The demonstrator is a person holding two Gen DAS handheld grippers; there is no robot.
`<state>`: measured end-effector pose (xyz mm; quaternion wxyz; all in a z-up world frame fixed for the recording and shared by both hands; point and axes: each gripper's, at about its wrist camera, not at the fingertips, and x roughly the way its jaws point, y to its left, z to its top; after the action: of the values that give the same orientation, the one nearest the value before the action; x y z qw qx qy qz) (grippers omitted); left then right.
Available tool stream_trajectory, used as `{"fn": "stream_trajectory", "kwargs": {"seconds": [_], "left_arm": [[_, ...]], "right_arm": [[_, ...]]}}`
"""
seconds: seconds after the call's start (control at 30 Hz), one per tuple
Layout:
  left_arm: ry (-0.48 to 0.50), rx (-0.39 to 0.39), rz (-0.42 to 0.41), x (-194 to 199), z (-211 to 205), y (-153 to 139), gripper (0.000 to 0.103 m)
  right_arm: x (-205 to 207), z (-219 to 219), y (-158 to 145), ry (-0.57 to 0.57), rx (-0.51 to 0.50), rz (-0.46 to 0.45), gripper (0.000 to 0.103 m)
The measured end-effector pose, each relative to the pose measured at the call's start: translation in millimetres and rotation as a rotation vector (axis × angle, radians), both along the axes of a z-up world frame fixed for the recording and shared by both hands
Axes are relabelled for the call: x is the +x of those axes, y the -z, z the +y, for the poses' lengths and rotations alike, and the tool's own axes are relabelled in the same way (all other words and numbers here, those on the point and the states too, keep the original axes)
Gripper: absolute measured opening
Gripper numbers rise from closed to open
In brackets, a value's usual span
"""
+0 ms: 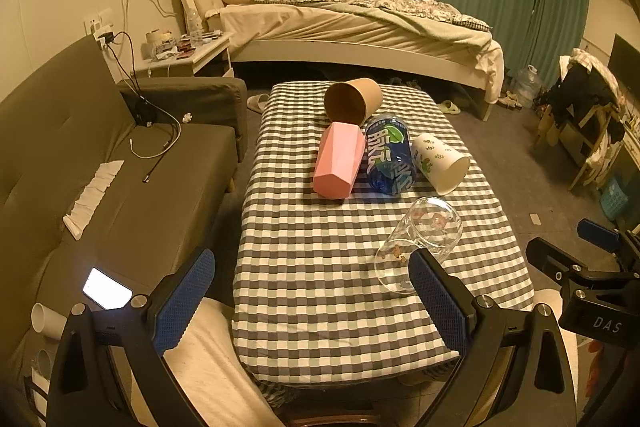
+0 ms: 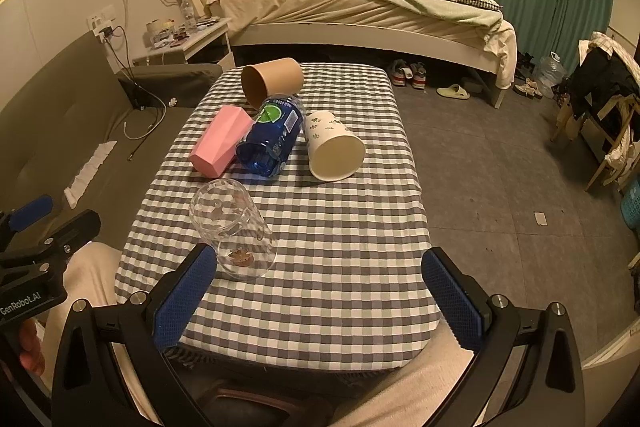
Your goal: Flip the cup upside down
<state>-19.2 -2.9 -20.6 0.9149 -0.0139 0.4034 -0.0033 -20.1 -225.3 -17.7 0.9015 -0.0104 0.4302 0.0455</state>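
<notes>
Both claws, the left gripper [image 1: 312, 301] and the right gripper [image 2: 320, 301], gape wide, holding nothing. Just ahead, one glass cup [image 2: 234, 233] lies on its side on the checked table [image 2: 340, 247], near the right gripper's left finger. Beyond lie four more: pink cup [image 2: 220, 145], blue cup [image 2: 272, 135], white cup [image 2: 334, 147], brown cup [image 2: 272, 81].

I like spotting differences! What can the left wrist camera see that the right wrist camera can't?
Only the left wrist view shows a glowing phone on the sofa.

Only the right wrist view shows sneakers under the bed.

Both show the checkered table with the clear glass cup, pink cup, blue bottle, white cup and brown cup, all lying on their sides.
</notes>
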Motion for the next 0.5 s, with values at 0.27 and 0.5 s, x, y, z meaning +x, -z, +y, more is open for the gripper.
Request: {"fn": "stream_trajectory", "kwargs": {"seconds": [0.27,0.5], "left_arm": [[0.002,0.001,0.0,-0.1,-0.2,0.1,0.1],[0.002,0.002,0.0,-0.2,-0.3,0.2,0.1]], "right_arm": [[0.5,0.2,-0.3,0.001,-0.004,0.003,0.103],[0.6,-0.2,0.2,0.004,-0.008,0.005,0.103]]}}
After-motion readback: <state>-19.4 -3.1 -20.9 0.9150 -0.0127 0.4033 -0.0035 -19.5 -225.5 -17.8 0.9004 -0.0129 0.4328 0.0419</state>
